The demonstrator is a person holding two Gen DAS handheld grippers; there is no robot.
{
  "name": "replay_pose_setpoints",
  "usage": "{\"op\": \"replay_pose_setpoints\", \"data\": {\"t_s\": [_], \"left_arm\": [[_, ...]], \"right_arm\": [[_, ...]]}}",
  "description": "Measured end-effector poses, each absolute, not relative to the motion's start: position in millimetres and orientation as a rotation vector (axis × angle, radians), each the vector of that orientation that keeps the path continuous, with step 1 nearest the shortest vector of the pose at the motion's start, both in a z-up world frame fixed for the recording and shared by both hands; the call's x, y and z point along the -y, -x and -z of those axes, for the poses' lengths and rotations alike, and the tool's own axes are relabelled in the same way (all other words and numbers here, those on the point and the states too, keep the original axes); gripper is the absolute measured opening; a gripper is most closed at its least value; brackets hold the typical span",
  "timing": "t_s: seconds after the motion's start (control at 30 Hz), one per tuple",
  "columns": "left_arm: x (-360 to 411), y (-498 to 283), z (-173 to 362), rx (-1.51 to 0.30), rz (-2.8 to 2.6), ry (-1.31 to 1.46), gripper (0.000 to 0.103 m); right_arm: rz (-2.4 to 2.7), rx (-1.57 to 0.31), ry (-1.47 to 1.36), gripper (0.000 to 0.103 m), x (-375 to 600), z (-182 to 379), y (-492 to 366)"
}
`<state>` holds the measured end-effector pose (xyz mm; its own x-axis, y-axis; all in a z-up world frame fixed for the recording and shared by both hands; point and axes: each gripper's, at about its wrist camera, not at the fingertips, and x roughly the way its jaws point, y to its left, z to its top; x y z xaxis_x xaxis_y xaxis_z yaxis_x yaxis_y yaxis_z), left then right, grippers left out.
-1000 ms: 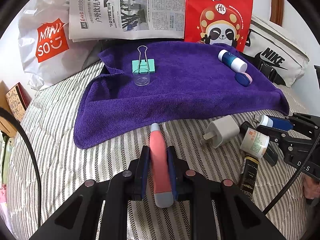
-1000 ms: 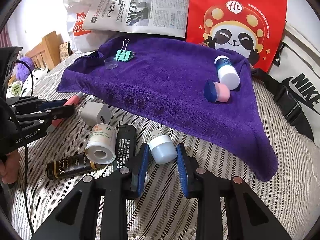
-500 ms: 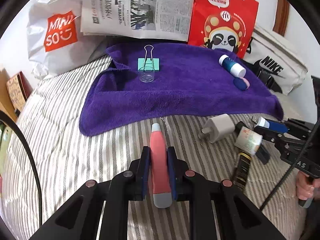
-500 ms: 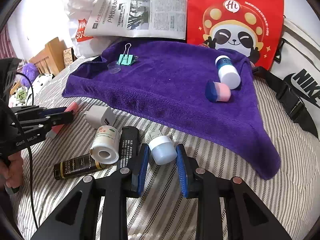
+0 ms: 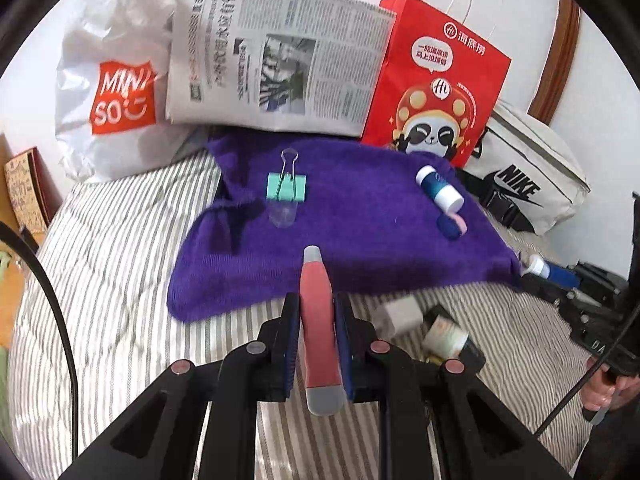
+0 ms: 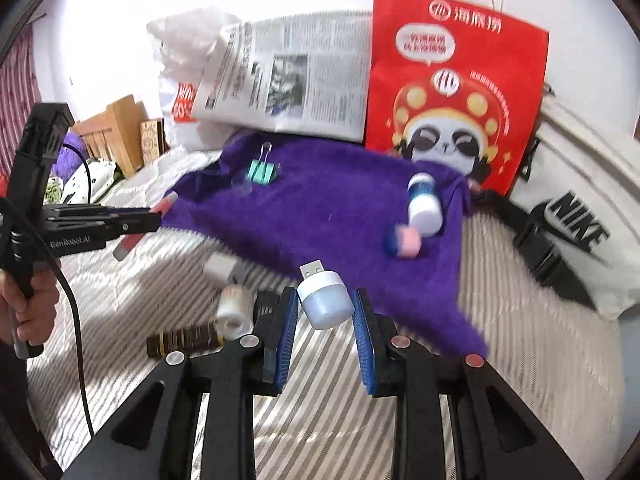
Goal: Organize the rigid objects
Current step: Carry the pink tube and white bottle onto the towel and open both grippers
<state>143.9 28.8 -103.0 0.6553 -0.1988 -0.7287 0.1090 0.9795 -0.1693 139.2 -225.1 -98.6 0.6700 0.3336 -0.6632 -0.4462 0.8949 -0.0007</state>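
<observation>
Left wrist view: left claw (image 5: 316,332) clenched on pink pen (image 5: 318,332), tip w/ cap over near edge of purple towel (image 5: 360,236). Narrow grip; pen could pivot or slip.

Right wrist view: right claw (image 6: 326,310) around USB light (image 6: 325,300), tilted; touching left pad (image 6: 289,316), gap at right. Could drop onto bed (image 6: 328,392) before towel.

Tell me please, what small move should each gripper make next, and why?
Probably carry both forward over the purple towel and lower. The left gripper grips the red pen, the right gripper the USB light; sorted items already lie on it.
</observation>
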Motion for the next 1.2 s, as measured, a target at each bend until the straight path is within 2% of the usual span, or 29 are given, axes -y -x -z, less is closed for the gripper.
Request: {"op": "replay_pose_setpoints", "data": {"t_s": [0.17, 0.43, 0.77, 1.2], "left_arm": [[-31.2, -167.8, 95.6, -0.833, 0.173, 0.104, 0.017], [-39.4, -214.1, 97.7, -0.862, 0.202, 0.135, 0.017], [-19.6, -262.5, 119.4, -0.927, 0.271, 0.117, 0.017], [-10.4, -274.0, 152.5, -1.001, 0.253, 0.036, 0.017]], "right_arm": [[-0.423, -0.675, 0.186, 0.028, 222.1, 72.8, -165.7], [-0.420, -0.705, 0.156, 0.028, 212.3, 63.8, -221.3], [-0.412, -0.805, -0.009, 0.028, 217.1, 79.9, -288.3], [-0.341, -0.844, 0.125, 0.028, 217.0, 111.5, -299.7]]}}
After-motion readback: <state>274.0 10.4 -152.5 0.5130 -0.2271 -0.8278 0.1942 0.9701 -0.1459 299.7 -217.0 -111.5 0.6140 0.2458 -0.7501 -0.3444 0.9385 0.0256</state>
